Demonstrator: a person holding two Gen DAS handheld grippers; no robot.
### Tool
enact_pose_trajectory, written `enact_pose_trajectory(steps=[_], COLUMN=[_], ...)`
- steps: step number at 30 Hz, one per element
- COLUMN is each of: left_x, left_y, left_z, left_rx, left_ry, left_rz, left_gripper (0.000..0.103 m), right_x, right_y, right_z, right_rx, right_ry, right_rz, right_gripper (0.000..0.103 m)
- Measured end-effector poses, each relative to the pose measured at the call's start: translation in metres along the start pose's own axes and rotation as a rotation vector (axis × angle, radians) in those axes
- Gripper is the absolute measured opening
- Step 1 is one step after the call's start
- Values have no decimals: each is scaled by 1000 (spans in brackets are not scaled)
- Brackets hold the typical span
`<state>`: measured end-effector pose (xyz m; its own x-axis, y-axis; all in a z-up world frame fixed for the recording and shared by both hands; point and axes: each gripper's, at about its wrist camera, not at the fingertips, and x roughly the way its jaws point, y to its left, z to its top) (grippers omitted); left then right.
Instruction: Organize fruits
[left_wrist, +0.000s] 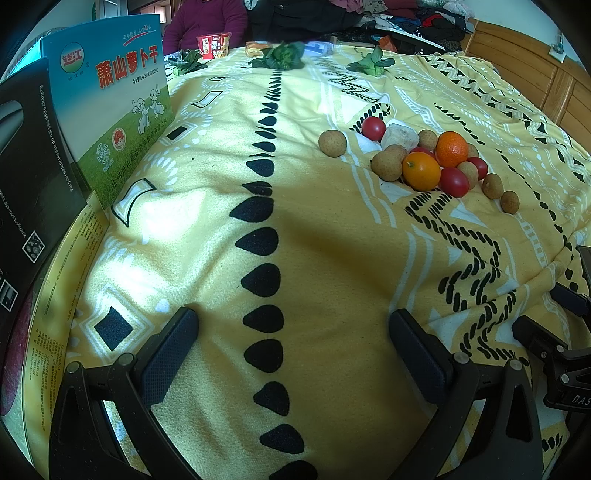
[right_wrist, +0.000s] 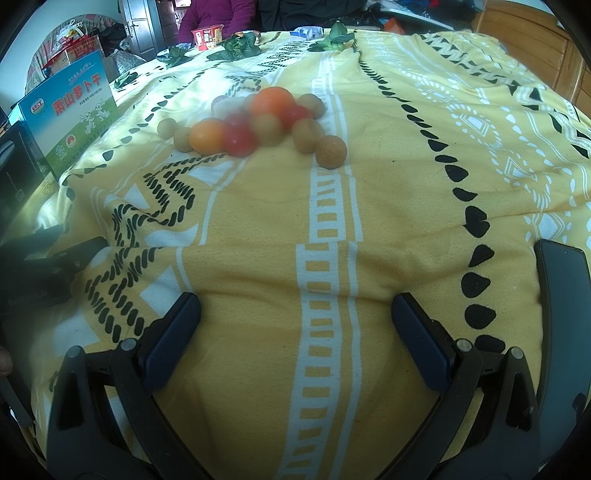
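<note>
2 oranges (left_wrist: 436, 160), 4 tomatoes (left_wrist: 453, 182) and 9 longans (left_wrist: 332, 143) cluster together.

Fruit heaped loosely on the yellow patterned cloth

Ahead and right of the left gripper (left_wrist: 293, 354), ahead and left of the right gripper (right_wrist: 295, 339): an orange mandarin (left_wrist: 451, 148) tops the pile, a smaller orange fruit (left_wrist: 421, 171) touches red cherry tomatoes (left_wrist: 454, 182), tan round longans (left_wrist: 386, 166) ring them, and one longan (left_wrist: 332, 143) lies just apart.

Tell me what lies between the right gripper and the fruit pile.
Only bare yellow patterned blanket lies between the open right gripper and the fruit pile, as the right wrist view shows.
</note>
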<state>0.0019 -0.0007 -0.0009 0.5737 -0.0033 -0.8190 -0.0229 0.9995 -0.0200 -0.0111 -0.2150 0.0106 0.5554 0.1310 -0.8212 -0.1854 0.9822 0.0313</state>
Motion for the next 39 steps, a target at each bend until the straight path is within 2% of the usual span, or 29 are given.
enact_pose_trajectory(steps=[19,24,27,30,33,35,38,39], left_x=[0,-13,-27,-17,10,33,56,60], left_y=[0,5,9,4,-2,-5,-13,-15], left_z=[0,10,30,62,92,108,120,120], left_rx=[-1,-7,-53,-83,-68,-78,-66,-60], left_ry=[1,34,-76,-106,-95,-45,-10,-7], left_rz=[-2,-80,-90,-137,-151,-177,-184,-179], left_gripper=[103,103,102,102,87,67,55,55], right_x=[0,0,0,-1,-1,-4,-7,-6], right_y=[0,1,4,7,5,0,-3,-4], right_z=[0,1,2,2,3,3,4,5], right_rx=[1,2,1,3,9,14,-1,-6], right_ry=[0,1,3,3,10,24,56,66], right_rz=[1,-1,-9,-8,3,38,88,97], right_gripper=[103,103,103,103,103,103,103,103])
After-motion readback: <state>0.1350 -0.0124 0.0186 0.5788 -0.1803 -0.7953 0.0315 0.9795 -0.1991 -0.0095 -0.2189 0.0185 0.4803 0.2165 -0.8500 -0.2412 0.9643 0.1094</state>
